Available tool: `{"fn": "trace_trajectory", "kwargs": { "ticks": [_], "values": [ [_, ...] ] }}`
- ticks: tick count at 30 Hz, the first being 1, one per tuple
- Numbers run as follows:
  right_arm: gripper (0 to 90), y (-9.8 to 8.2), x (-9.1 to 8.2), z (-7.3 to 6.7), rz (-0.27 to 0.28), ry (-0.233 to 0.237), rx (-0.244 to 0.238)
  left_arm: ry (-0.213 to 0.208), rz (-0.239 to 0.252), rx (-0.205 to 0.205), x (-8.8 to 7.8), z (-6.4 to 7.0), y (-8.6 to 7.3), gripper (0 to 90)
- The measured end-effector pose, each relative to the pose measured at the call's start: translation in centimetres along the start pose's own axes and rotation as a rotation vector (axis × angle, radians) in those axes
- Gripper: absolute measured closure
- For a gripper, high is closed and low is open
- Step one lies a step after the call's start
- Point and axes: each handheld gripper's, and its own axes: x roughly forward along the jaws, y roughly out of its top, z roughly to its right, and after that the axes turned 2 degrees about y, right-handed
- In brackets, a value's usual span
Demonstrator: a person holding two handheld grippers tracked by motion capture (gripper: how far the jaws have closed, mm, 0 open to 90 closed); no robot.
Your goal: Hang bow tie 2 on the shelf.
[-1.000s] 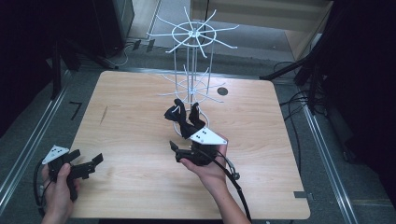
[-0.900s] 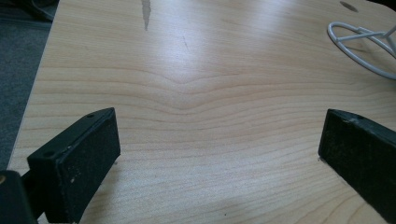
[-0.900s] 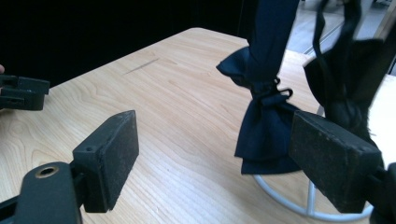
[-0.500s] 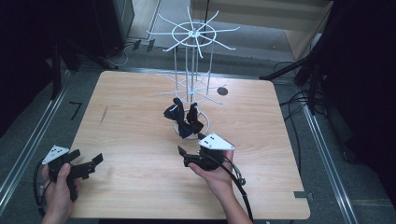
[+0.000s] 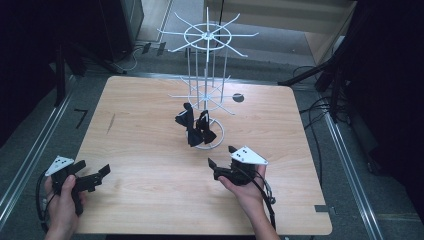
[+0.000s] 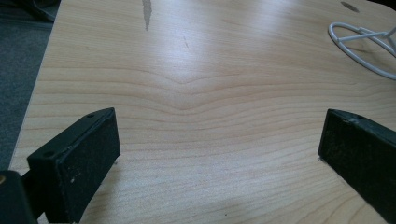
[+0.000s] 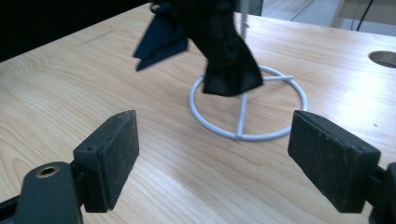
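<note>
Two black cloth pieces point(image 5: 195, 127) hang low on the white wire rack point(image 5: 206, 95), above its ring base mid-counter point(image 5: 150, 150). The right hand-held gripper point(image 5: 220, 162) sits just before them, jaws wide apart and empty; the left hand-held gripper point(image 5: 92, 172) rests open near the counter's edge. Judging by this, a cloth is the next grasp, calling for a short forward reach.

Both hand-held grippers are black. The left gripper point(image 5: 92, 176) and the right gripper point(image 5: 220, 162) each carry a pale grey three-cornered plate with dark dots. Thin black cables trail from them. Jaw pads point(image 7: 114, 149) are flat, speckled rectangles with screw holes. Forearms are bare.
</note>
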Motion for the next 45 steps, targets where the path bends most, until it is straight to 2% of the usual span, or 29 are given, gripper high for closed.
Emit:
{"fn": "trace_trajectory", "kwargs": {
  "ticks": [18,45],
  "values": [
    [17.2,-1.1,-1.9,2.5,-0.011,-0.064,0.015,0.001,-0.001,0.001,0.0,0.0,0.0,0.0],
    [17.3,-2.4,-4.4,5.3,-0.020,-0.136,0.037,0.004,-0.001,0.001,0.0,0.1,0.0,0.0]
  ]
}}
